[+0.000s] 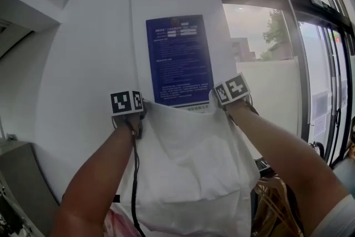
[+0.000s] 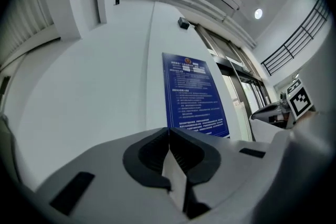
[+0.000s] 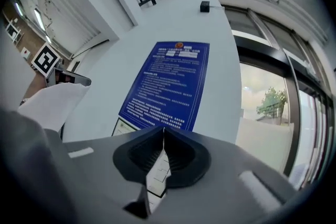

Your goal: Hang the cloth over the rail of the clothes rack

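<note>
The cloth [image 1: 188, 175] hangs spread between the left gripper [image 2: 169, 134] and the right gripper [image 3: 163, 134], whose jaws are each closed on an upper corner. No rail shows, so I judge the hanging is not yet done. The wall [image 1: 94, 64] with its poster [image 1: 178, 58] stands close ahead, with more room toward the window [image 1: 277, 86].

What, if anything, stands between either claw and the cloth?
Nothing. The left claw and the right claw are each shut on a top corner of the cloth, which hangs spread between them. No rail shows in any view, so the way there cannot be judged.
</note>
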{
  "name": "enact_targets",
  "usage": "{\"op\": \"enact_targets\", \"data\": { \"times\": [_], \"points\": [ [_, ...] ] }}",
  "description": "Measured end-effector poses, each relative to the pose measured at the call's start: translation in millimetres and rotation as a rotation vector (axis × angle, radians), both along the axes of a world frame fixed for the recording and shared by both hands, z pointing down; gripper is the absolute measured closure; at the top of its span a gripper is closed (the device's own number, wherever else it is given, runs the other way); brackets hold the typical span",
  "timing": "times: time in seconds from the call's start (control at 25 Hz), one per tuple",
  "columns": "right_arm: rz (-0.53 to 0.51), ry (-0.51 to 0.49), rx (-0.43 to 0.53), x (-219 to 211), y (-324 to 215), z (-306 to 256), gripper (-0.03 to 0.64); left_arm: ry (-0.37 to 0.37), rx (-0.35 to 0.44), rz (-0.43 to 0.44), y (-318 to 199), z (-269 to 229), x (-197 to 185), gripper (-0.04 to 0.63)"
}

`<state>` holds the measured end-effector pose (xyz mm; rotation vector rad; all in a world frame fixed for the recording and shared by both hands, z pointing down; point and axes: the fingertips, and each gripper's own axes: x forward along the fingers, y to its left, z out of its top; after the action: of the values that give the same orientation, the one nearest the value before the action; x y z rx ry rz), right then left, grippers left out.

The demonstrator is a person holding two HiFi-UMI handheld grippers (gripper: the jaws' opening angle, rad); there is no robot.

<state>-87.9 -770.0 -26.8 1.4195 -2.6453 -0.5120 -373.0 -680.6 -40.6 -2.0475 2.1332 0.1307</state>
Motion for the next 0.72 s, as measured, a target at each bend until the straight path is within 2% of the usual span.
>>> {"op": "enact_targets", "data": {
  "times": [0.12, 0.24, 0.44, 0.64, 0.68, 0.72],
  "points": [
    [-0.013, -0.016, -0.062, -13.1, -42.7, 24.1, 0.607, 0.018, -0.034, -0.012, -43.3, 20.5, -7.9, 0.584],
    [-0.011, 0.000, -0.075, -23.7, -70.2, 45.8, 0.607, -0.004, -0.049, -0.024, -73.6, 39.8, -10.1, 0.584],
    [-0.015, 0.079, -0.044, -45.4, -90.4, 69.1, 0.607, -0.032, -0.037, -0.024, -98.5, 61.9, -13.2, 0.584],
    [-0.018, 0.084, -0.107, -49.5, -99.7, 83.2, 0.603, -0.021, -0.064, -0.038, -106.9, 73.0, -17.4, 0.583],
    [-0.016, 0.082, -0.126, -49.8, -102.4, 86.7, 0.589, -0.028, -0.065, -0.048, -107.2, 72.8, -19.1, 0.581],
    [-0.014, 0.079, -0.138, -49.7, -104.7, 88.7, 0.539, -0.030, -0.065, -0.054, -107.4, 72.2, -20.4, 0.549]
  ]
}}
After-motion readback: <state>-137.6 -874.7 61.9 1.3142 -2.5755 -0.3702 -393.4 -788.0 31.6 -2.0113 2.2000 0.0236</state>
